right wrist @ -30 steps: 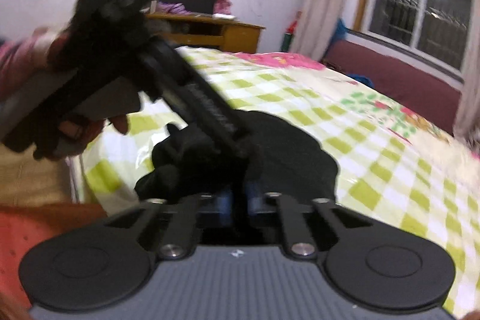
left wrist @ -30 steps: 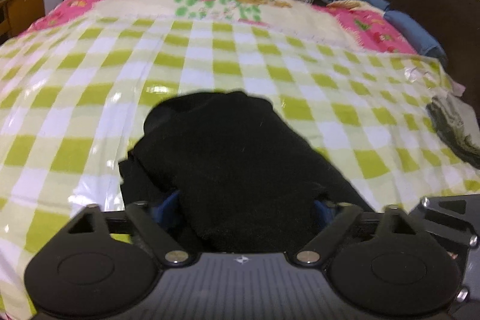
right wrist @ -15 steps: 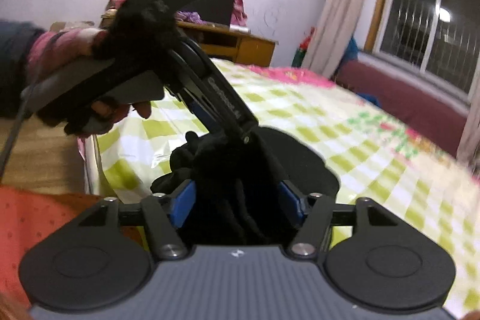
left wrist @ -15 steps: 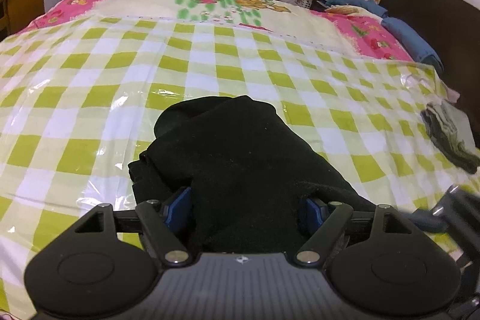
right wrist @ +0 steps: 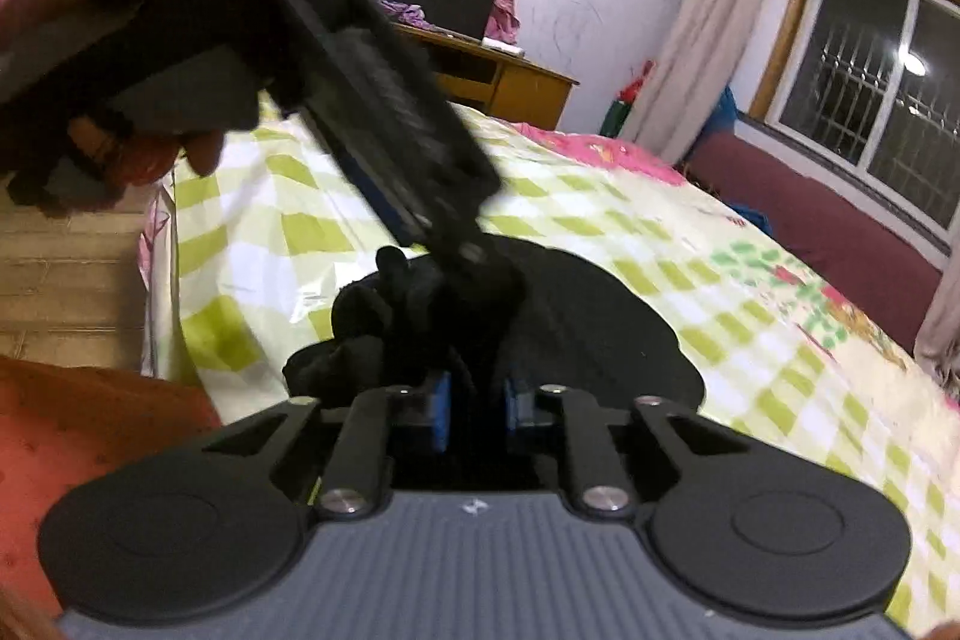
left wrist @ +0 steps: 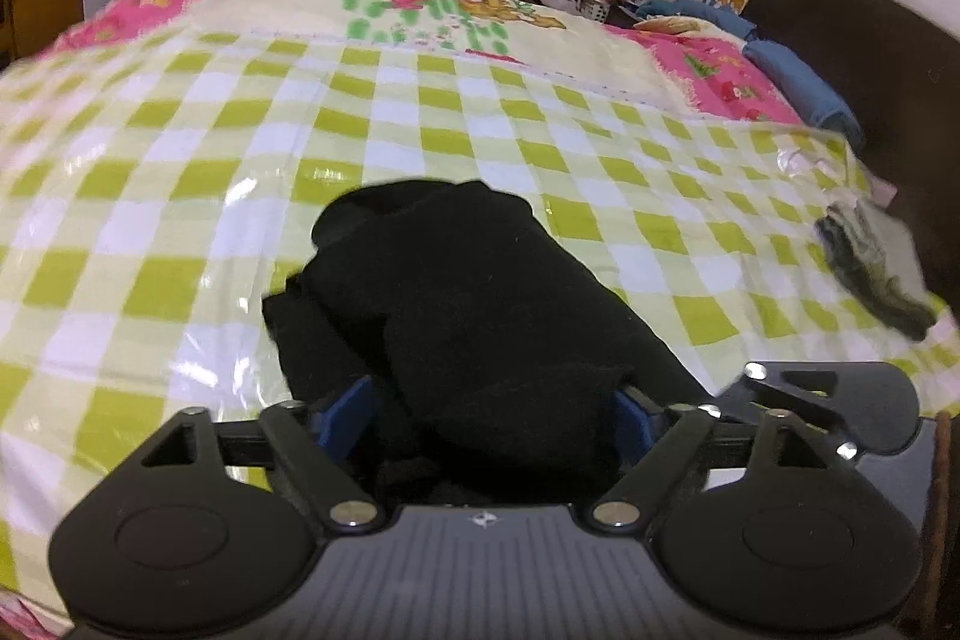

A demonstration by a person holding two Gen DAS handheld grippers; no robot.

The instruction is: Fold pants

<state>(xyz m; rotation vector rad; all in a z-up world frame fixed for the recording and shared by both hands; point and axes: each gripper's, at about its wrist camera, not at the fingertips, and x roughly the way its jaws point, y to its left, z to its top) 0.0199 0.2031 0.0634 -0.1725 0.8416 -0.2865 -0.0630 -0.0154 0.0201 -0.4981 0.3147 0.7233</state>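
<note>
The black pants (left wrist: pixel 468 292) lie bunched in a thick bundle on the checked bed cover (left wrist: pixel 180 160). My left gripper (left wrist: pixel 492 400) straddles the bundle's near end, its jaws wide and still opening, with cloth filling the gap between the blue pads (left wrist: pixel 348 412). From the right wrist view the pants (right wrist: pixel 600 328) reach up to my right gripper (right wrist: pixel 477 400), whose jaws are closing to a narrow gap on a fold of black cloth. The left gripper's body (right wrist: pixel 384 112), held by a gloved hand (right wrist: pixel 120 148), slants down onto the bundle just ahead of the right one.
A dark grey garment (left wrist: pixel 870 268) lies at the bed's right edge beside a dark headboard (left wrist: pixel 870 40). Blue folded cloth (left wrist: pixel 798 82) sits further back. The bed's near edge (right wrist: pixel 162 280) drops to a wooden floor; a desk (right wrist: pixel 510 76) and a maroon sofa (right wrist: pixel 840 232) stand beyond.
The right gripper's jaws spread wide around the bundle half a second ago and have now closed on a fold. The left gripper's pads have spread wider around the pants.
</note>
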